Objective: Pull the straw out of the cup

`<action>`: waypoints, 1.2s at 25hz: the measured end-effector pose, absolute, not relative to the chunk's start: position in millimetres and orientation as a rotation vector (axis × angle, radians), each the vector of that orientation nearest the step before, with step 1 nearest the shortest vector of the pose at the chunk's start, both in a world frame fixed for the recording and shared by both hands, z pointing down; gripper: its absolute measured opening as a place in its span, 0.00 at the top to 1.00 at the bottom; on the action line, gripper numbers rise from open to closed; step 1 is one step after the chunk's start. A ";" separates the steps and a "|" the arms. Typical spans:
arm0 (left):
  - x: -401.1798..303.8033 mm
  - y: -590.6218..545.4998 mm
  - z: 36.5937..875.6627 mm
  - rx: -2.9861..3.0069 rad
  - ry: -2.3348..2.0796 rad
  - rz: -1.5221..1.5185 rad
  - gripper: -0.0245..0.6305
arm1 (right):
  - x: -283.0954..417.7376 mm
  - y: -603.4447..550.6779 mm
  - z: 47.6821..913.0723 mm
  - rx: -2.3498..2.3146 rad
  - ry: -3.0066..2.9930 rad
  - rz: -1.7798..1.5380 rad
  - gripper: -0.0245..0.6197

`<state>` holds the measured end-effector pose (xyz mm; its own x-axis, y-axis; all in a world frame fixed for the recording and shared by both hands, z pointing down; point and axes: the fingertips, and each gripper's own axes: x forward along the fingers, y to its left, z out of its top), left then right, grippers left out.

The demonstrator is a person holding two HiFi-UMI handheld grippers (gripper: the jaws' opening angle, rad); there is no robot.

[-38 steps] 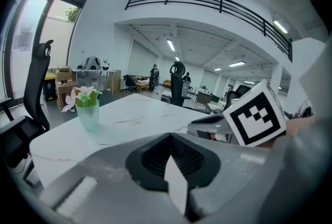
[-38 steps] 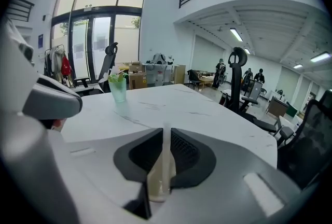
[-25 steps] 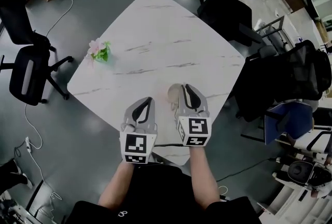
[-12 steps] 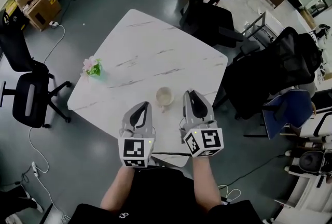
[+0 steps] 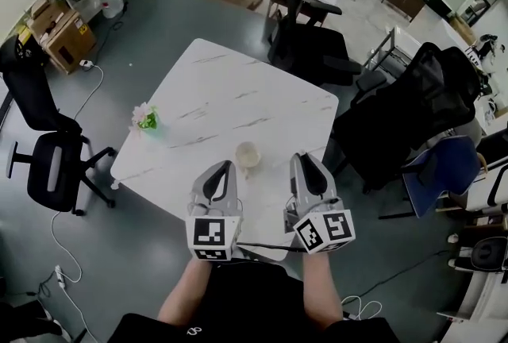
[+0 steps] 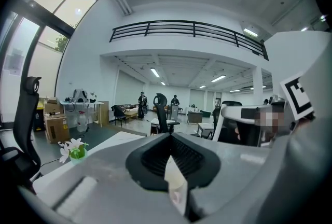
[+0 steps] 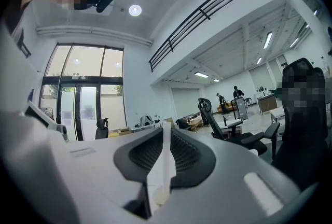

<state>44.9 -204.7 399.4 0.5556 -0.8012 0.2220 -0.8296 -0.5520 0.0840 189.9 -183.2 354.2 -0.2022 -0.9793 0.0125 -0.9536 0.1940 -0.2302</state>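
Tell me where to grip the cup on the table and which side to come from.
Grip the cup by its rim, coming straight down from above: it stands upright on the table with its open mouth up, so one of the jaws can probably go inside the wall and the other outside.

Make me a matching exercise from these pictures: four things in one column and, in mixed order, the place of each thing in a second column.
Things:
1. cup
2. flower pot
3. cardboard boxes
4. straw

Places:
A. on the floor, far left
B. held by the right gripper
C. near the table's left edge
D. on the table, near its front edge

Pairs: 1-D, 2-C, 3-A, 4-B
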 end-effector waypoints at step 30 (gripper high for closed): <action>56.0 -188.0 383.1 2.649 -1.365 0.237 0.96 | 182.7 -164.0 351.7 -1.857 2.385 -0.251 0.89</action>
<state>56.0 -188.0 383.1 0.5731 -0.7925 0.2088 -0.8165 -0.5739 0.0628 182.7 -164.0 351.7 -0.2463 -0.9691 0.0158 -0.9512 0.2386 -0.1959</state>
